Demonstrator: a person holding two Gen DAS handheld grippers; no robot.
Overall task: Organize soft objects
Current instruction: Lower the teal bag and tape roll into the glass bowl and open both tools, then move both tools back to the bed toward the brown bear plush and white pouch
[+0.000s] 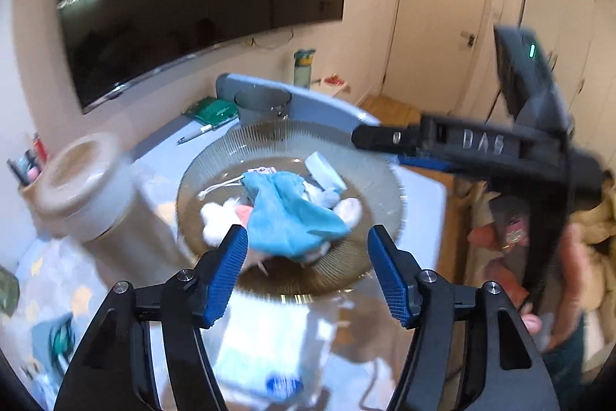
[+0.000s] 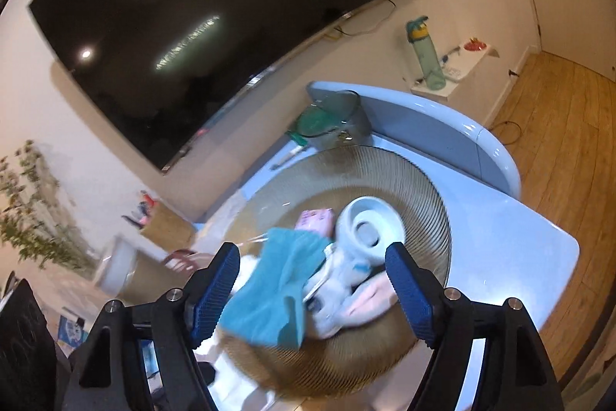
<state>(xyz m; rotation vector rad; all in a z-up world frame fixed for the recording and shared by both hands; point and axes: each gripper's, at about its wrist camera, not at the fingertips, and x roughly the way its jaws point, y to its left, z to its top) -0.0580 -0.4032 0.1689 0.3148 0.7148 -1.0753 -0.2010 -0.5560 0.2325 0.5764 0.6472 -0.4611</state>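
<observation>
Both my claws spread, empty. Crumpled blue terry cloth [image 2: 277, 291] in ribbed glass bowl [image 2: 431, 195] lies between right gripper [image 2: 313, 289] fingers; left gripper [image 1: 308, 266] has it at 12 o'clock.

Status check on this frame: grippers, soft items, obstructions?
Left hand-held gripper open, empty. Right hand-held gripper open, empty. Blue cloth heaped with other soft items in ribbed glass bowl. White roll alongside.
</observation>
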